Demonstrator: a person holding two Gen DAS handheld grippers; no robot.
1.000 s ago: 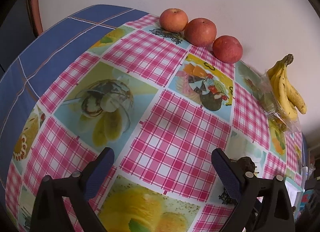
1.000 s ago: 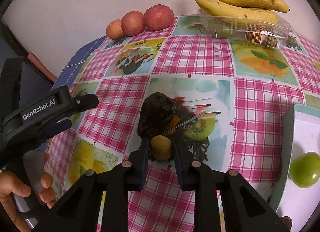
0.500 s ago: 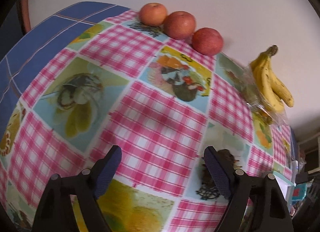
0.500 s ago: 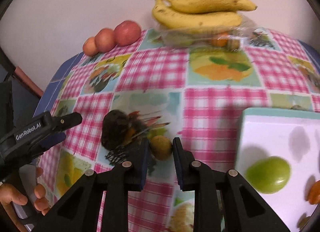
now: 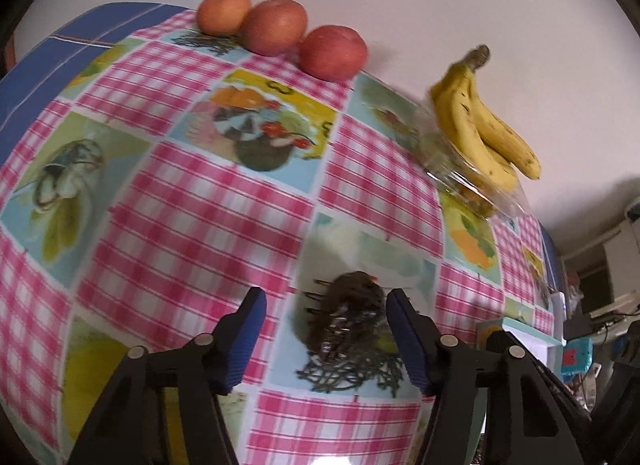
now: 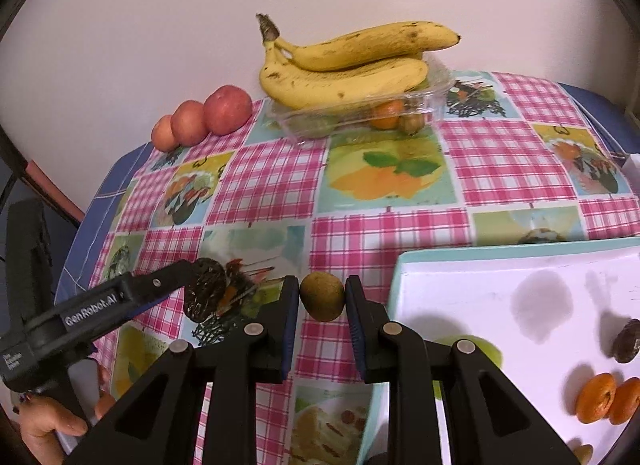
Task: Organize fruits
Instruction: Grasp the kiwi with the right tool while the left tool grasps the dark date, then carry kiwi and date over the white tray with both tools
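Here the right gripper (image 6: 322, 299) pinches a small brown kiwi (image 6: 322, 296) between its pads at lower centre of the right wrist view, just left of the white tray (image 6: 500, 285) — a green fruit (image 6: 486, 349) and two orange pieces (image 6: 608, 397) lie on it. The left gripper (image 5: 322, 331) is spread wide around a dark wrinkled fruit (image 5: 352, 305) on the checked tablecloth (image 5: 192, 225), not clamping it. Three apples (image 5: 276, 27) line the upper left of the left view — bananas (image 5: 480, 121) rest on a clear box (image 6: 360, 117) at upper right.

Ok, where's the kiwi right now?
In the right wrist view the kiwi sits between the right tongs, over the tablecloth just left of the white tray, with the dark fruit further left.
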